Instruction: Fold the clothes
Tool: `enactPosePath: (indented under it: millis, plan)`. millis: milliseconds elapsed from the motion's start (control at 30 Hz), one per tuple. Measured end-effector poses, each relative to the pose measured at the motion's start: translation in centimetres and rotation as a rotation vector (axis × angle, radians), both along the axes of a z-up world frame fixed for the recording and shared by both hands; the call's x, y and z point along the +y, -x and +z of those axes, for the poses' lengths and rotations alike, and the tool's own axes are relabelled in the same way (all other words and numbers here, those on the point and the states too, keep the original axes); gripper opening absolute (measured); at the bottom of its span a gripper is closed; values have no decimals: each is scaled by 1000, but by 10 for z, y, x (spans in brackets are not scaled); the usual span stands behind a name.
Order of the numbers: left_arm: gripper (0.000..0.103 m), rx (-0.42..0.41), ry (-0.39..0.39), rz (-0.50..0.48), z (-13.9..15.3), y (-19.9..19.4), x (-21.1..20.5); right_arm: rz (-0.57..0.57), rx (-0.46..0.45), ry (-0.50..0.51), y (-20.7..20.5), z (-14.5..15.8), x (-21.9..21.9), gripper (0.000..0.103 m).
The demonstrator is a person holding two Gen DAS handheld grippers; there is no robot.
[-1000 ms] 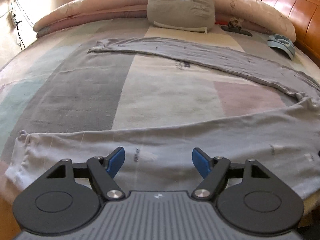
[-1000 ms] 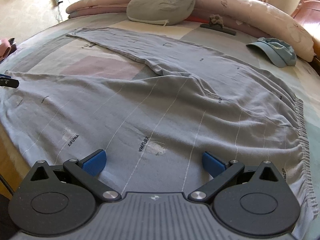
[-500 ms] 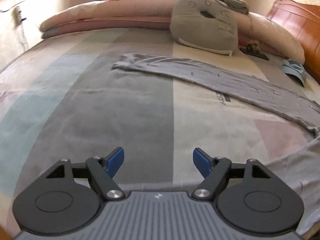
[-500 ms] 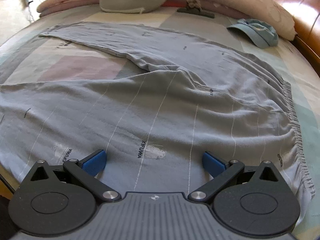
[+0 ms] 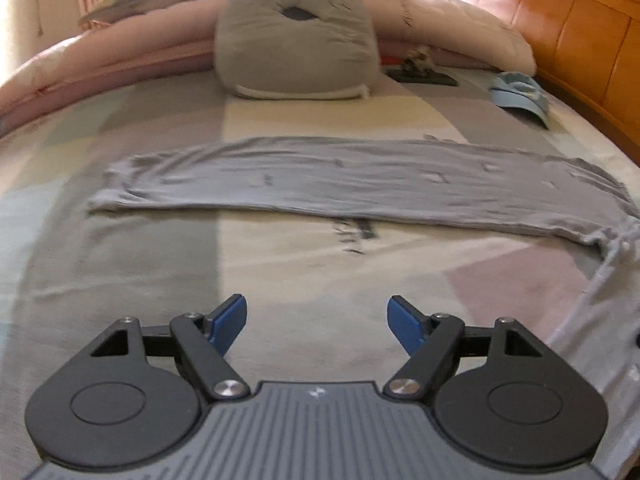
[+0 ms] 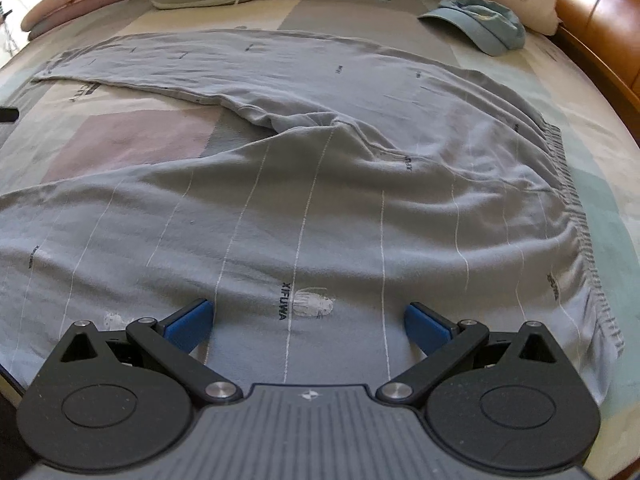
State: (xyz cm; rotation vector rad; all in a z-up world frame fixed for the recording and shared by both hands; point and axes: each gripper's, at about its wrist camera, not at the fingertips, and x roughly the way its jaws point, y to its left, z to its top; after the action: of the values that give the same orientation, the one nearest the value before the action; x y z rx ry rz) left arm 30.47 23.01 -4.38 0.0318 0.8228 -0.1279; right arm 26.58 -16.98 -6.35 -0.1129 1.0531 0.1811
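— How will the soft grey printed knit trousers [image 6: 320,200], spread flat on the patchwork bed [image 5: 280,272], handle?
— Light, limp. I'd pinch the elastic waistband [image 6: 576,216]. Left hand-held gripper [image 5: 316,322] and right hand-held gripper [image 6: 308,326] gape empty.

The left gripper [image 5: 316,322] has swung off the near leg of the grey cotton trousers [image 5: 360,184] toward the far leg. The right gripper [image 6: 308,324] has tilted further down over the near leg.

Grey cushion [image 5: 294,36], blue cap [image 6: 480,24], headboard [image 5: 568,20]
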Motion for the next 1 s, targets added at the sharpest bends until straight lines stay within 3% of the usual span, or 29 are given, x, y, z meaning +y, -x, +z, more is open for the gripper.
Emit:
enactPosePath:
  millis: [100,233,400,600,733,833,1000]
  plan:
    - [78,5,-6,-24,1,1,-11,-53,28,7,-4,8,0,103]
    - [79,-26,-41,-4,12,6,-24,-77,-62,-28,-9,32,-12,103]
    - [80,-56,-26,53,27,23,-41,-48,-160,2,-39,45,-27,103]
    - [81,-30,-80,157,35,45,-73,112,-162,106,-81,24,-24,103]
    - [81,-3,-75,205,38,53,-100,200,-165,55,-99,5,-22,103]
    - [81,20,-51,179,39,45,-125,240,-168,4,-101,7,-32,103]
    - [81,45,4,47,35,9,-175,229,-202,-24,-68,11,-60,103]
